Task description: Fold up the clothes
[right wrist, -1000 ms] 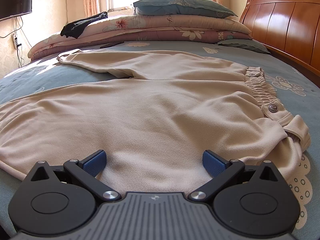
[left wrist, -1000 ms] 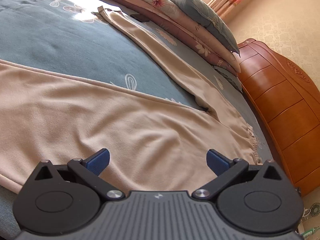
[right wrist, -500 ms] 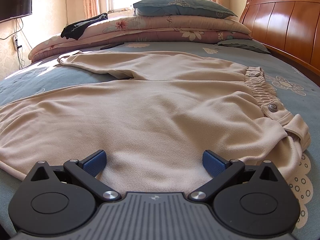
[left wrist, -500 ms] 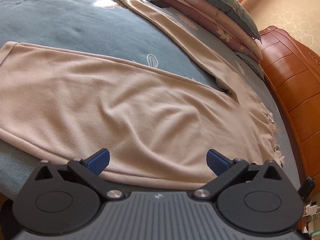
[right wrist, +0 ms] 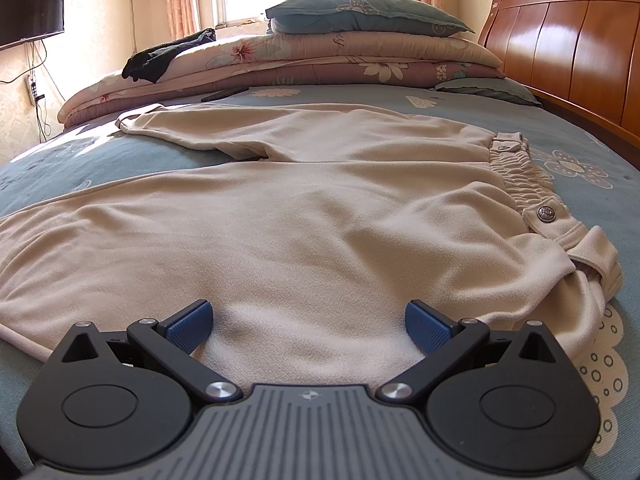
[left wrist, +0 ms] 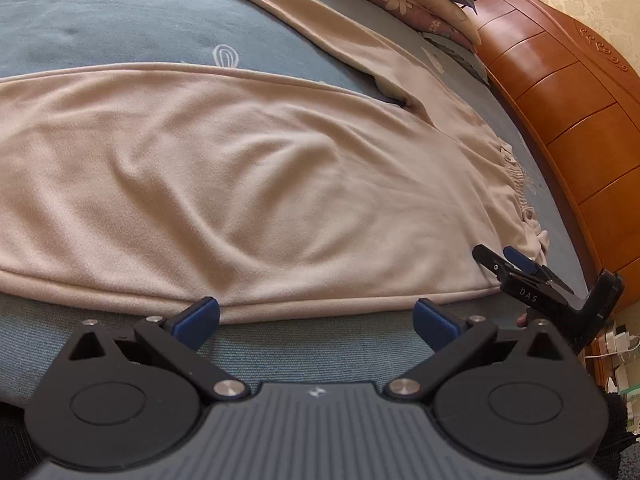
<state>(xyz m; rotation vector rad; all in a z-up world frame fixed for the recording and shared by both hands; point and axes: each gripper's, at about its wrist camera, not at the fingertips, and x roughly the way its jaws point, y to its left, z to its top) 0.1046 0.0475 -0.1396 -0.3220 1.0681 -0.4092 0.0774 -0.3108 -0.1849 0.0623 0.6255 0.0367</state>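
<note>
**Left wrist view: beige trousers spread out on a bed**

In the left wrist view, the left gripper (left wrist: 316,320) is seen with its blue fingers (left wrist: 196,316) spread wide, and nothing is held between them. They are placed just at the near hem of the beige trousers (left wrist: 248,184), over the blue-grey bed cover (left wrist: 312,344). The right gripper (left wrist: 516,266) is seen near the waistband end.

In the right wrist view, the right gripper (right wrist: 308,326) is also spread wide and empty, low over the cloth. The trousers (right wrist: 304,232) are laid flat across the bed, with the buttoned waistband (right wrist: 546,214) on the right. Folded quilts (right wrist: 320,60) and a pillow (right wrist: 364,12) are stacked behind. A wooden headboard (right wrist: 568,44) is seen at the right.
</note>
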